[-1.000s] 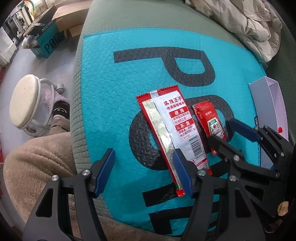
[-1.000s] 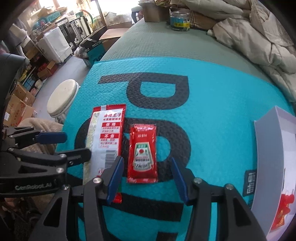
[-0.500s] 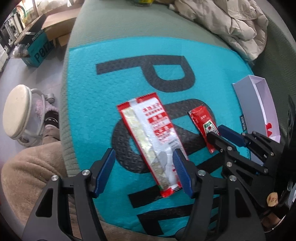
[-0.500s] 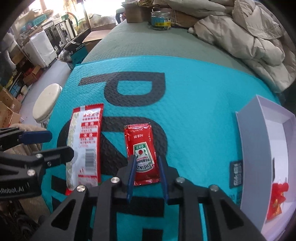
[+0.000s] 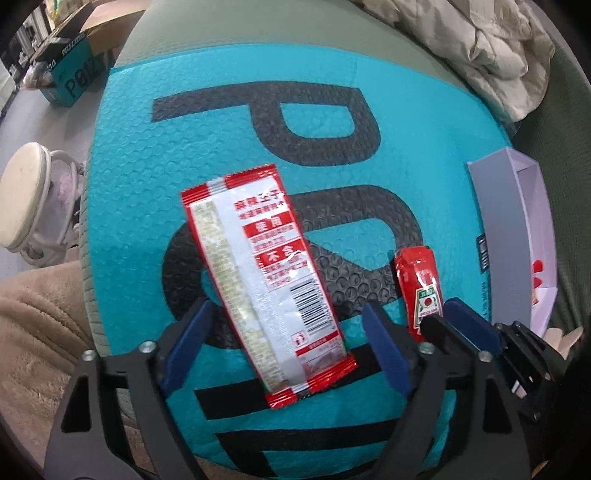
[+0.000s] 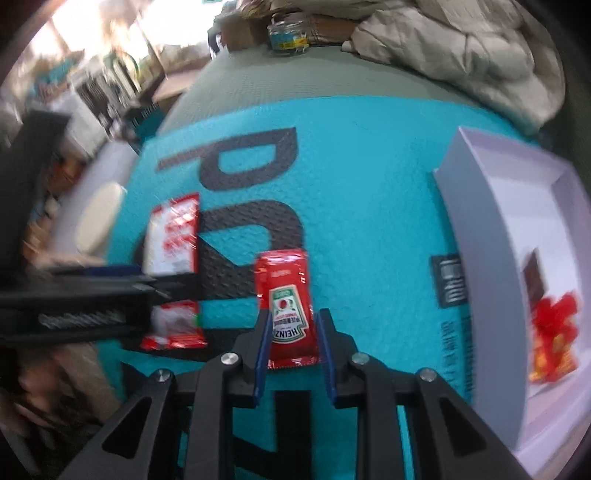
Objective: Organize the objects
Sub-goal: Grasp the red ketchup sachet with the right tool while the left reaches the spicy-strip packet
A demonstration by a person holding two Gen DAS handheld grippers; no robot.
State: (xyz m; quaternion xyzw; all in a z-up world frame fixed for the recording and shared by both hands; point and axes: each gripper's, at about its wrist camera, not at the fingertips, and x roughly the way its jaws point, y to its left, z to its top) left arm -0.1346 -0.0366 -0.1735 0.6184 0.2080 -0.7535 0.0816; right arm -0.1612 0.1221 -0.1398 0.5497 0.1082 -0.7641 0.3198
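Note:
A red Heinz ketchup packet (image 6: 288, 310) is held between the blue fingers of my right gripper (image 6: 291, 332), which is shut on its near end; it also shows in the left wrist view (image 5: 421, 288). A long red and white snack packet (image 5: 266, 273) lies on the teal bubble mailer (image 5: 147, 184), and it shows in the right wrist view (image 6: 173, 236). My left gripper (image 5: 288, 332) is open, its fingers on either side of the snack packet's near end. A white box (image 6: 517, 229) with red packets inside stands at the right.
A beige padded jacket (image 6: 461, 62) lies at the far right on the green surface. A glass jar (image 6: 288, 35) stands at the far edge. A round stool (image 5: 22, 206) and a cardboard box (image 5: 70, 70) are on the floor at the left.
My right gripper closed on the ketchup packet and carried it up and rightward, nearer the white box. My left gripper moved in over the snack packet's near end, still open.

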